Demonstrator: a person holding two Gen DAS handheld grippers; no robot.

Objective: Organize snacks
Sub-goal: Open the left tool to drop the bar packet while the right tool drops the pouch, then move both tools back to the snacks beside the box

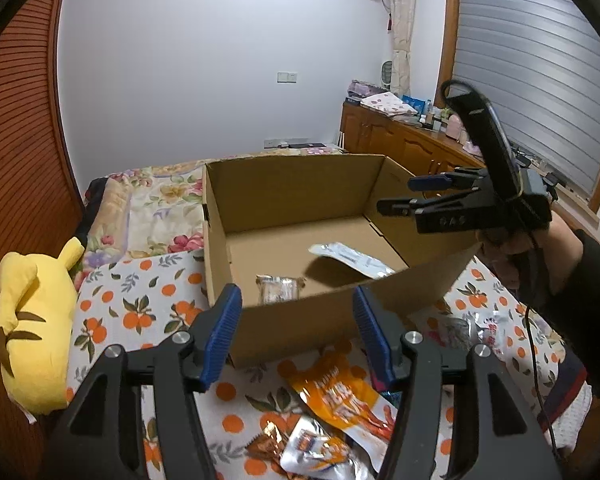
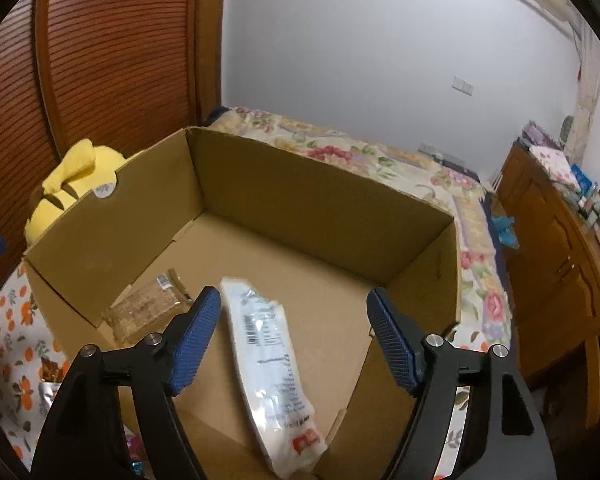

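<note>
Nearest the left gripper (image 1: 298,332), whose jaws stand apart with nothing between them, a heap of loose snack packets lies on the orange-print cloth (image 1: 140,312) covering the bed: an orange pouch (image 1: 340,400) with white lettering, and a small silver and orange foil packet (image 1: 320,450) partly over a brown one. These look light, thin and crinkly, and the glossy film is likely to slip, so a hold across a flat sealed edge or the pouch's middle seems the safer choice, with only mild pressure in case the contents are brittle. Just beyond stands the open cardboard box (image 1: 300,320), its near wall filling the gap between the left jaws. Inside on the floor rests a clear wrapped cracker-like bar (image 2: 148,308) towards the left corner, and a long white packet (image 2: 268,372) with a barcode, blurred and seemingly tilted as if dropping. The right gripper (image 2: 292,340) hovers over the box, jaws released and wide, the white packet below them and free of the pads. More packets lie right of the box, under the person's dark sleeve (image 1: 580,280). A yellow plush toy (image 1: 36,328) sits left of the box, and a floral quilt (image 2: 380,156) lies behind it.
</note>
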